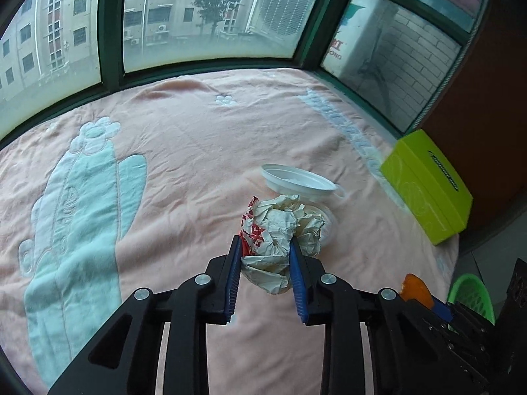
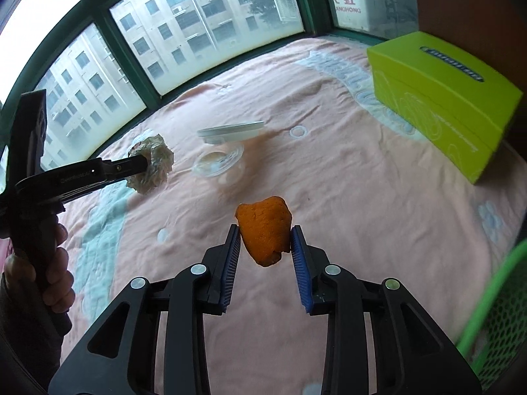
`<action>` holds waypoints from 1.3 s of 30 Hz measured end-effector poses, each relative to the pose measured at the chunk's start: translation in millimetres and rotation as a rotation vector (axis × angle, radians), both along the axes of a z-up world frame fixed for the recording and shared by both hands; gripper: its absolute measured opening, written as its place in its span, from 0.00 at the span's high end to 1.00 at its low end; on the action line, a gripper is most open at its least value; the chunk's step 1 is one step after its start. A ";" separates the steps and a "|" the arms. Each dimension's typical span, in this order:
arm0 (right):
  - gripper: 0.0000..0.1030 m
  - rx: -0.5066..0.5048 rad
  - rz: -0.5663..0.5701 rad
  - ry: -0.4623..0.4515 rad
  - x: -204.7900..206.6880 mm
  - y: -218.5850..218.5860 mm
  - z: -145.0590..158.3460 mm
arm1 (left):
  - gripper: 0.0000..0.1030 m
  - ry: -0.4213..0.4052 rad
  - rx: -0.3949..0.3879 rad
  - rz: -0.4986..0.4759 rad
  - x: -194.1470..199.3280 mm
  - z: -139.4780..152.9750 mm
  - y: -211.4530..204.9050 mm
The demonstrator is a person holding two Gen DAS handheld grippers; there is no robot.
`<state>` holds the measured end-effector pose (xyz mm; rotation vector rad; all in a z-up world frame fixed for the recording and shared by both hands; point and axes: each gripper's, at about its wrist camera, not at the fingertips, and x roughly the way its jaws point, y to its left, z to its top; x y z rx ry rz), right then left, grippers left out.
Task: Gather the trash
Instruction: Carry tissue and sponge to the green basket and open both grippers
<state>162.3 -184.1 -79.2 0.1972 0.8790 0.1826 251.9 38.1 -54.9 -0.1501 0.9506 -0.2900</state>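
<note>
crumpled paper wad (image 1: 280, 237): held aloft | orange peel (image 2: 265, 228): held aloft

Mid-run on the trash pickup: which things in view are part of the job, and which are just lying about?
Job:
- crumpled paper wrapper, gripped by the left gripper
- orange peel, gripped by the right gripper
- green mesh basket, probably the bin
- clear plastic cup with white lid, likely trash

Lying about:
- lime-green tissue box
- pink blanket

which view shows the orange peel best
Right wrist view: the orange peel sits whole between the right gripper jaws. The left wrist view shows only a small part, behind black gripper parts.
</note>
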 end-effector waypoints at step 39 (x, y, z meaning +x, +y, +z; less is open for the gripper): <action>0.66 -0.095 -0.437 -0.099 -228.4 -161.9 53.5 | 0.74 -0.105 -0.114 -0.397 -186.9 64.0 -196.2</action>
